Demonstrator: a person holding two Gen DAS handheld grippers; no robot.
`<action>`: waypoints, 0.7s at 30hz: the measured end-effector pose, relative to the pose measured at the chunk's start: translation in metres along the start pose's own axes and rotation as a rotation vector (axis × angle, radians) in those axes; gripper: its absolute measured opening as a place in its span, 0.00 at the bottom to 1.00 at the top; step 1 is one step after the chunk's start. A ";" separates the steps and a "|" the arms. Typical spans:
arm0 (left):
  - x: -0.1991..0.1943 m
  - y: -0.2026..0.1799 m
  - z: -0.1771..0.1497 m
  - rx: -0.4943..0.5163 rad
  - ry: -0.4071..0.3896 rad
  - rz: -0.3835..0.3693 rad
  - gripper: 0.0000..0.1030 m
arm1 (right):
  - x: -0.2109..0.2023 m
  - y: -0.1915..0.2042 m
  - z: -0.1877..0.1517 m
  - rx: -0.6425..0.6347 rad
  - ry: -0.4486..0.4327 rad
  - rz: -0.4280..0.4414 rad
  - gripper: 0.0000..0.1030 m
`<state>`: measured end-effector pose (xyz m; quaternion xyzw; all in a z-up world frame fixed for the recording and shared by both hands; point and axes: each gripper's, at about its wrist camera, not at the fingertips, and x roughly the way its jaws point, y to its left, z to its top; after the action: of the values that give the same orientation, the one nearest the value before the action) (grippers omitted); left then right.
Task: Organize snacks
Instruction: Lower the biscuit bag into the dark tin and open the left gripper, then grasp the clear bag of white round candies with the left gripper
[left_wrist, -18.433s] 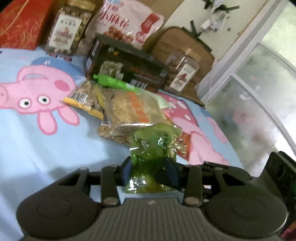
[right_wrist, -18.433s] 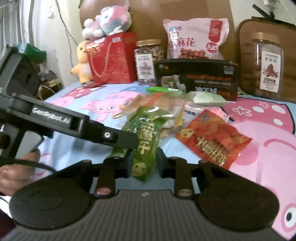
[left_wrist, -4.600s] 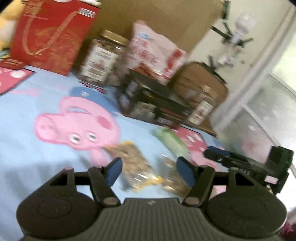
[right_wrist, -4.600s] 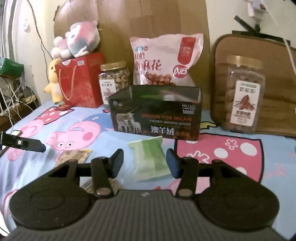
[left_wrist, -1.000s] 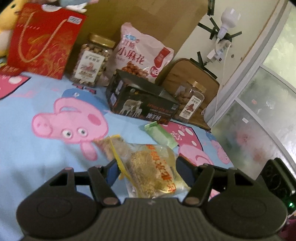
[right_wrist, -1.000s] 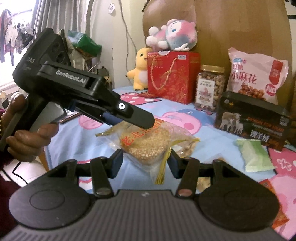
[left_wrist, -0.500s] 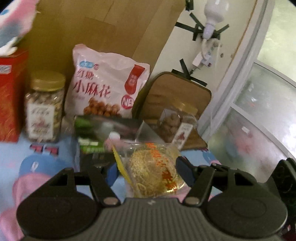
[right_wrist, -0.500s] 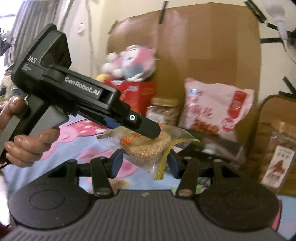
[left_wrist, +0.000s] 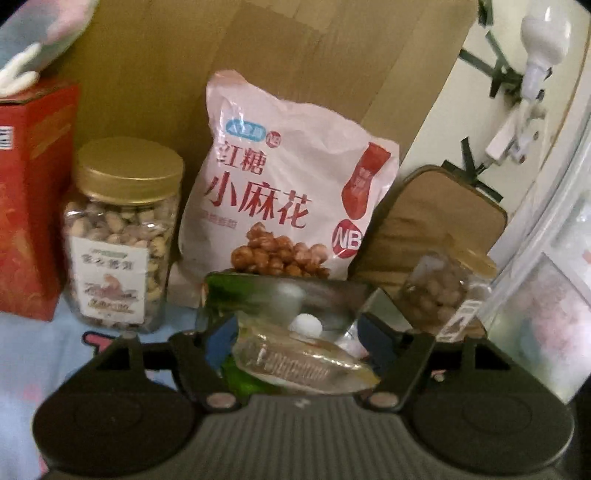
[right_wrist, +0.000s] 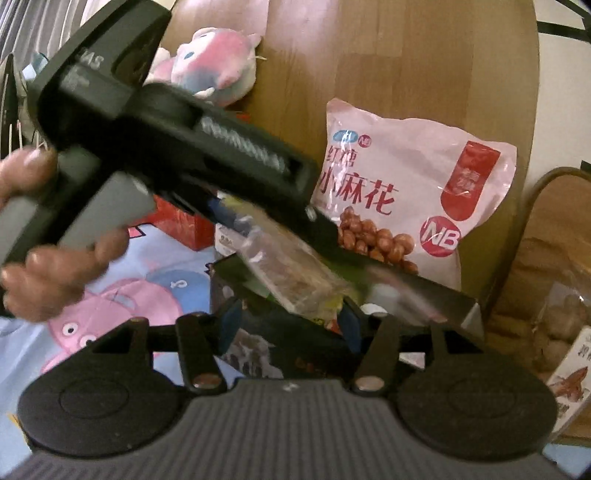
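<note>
Left wrist view: the left gripper (left_wrist: 295, 341) has the clear snack pack (left_wrist: 299, 363) between its blue pads, jaws part closed on it. The pack now lies flat and edge-on across the jaws; half a second ago it stood upright with its orange print facing the camera. It sits over the open top of the dark box (left_wrist: 288, 295), where green wrapping and a white round piece show inside. The view has moved closer to the back row than a second ago: pink snack bag (left_wrist: 291, 206), gold-lid nut jar (left_wrist: 122, 236), red gift box (left_wrist: 29, 221), second jar (left_wrist: 443, 291) at right in front of a brown cushion (left_wrist: 443, 221). The bedsheet with the pig print fills less of the frame than it did a second ago.

Right wrist view: the right gripper (right_wrist: 288, 321) has its jaws wide apart and grips nothing; the same spread as half a second ago. The left gripper (right_wrist: 317, 236) crosses the frame from upper left, blurred, held by the left hand (right_wrist: 48, 258). It has tipped downward since the earlier frame, when it was nearly level. The snack pack (right_wrist: 291, 277) hangs from its tip, slanting down into the dark box (right_wrist: 258, 332), just ahead of the right jaws. Behind: pink snack bag (right_wrist: 406, 199), plush toy (right_wrist: 218, 70), blue bedsheet (right_wrist: 173, 258).
</note>
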<state>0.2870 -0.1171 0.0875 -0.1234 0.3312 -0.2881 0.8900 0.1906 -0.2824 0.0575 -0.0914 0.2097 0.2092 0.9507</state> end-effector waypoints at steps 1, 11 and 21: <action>-0.010 0.000 -0.005 0.003 -0.012 -0.009 0.70 | -0.007 -0.002 -0.001 0.020 -0.011 0.002 0.58; -0.078 -0.009 -0.077 0.030 0.015 -0.099 0.72 | -0.092 -0.046 -0.047 0.347 -0.044 -0.141 0.57; -0.089 0.002 -0.123 -0.041 0.100 -0.098 0.72 | -0.115 -0.022 -0.087 0.471 0.048 -0.110 0.58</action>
<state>0.1517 -0.0665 0.0404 -0.1433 0.3747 -0.3301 0.8545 0.0736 -0.3658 0.0318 0.1165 0.2697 0.1005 0.9506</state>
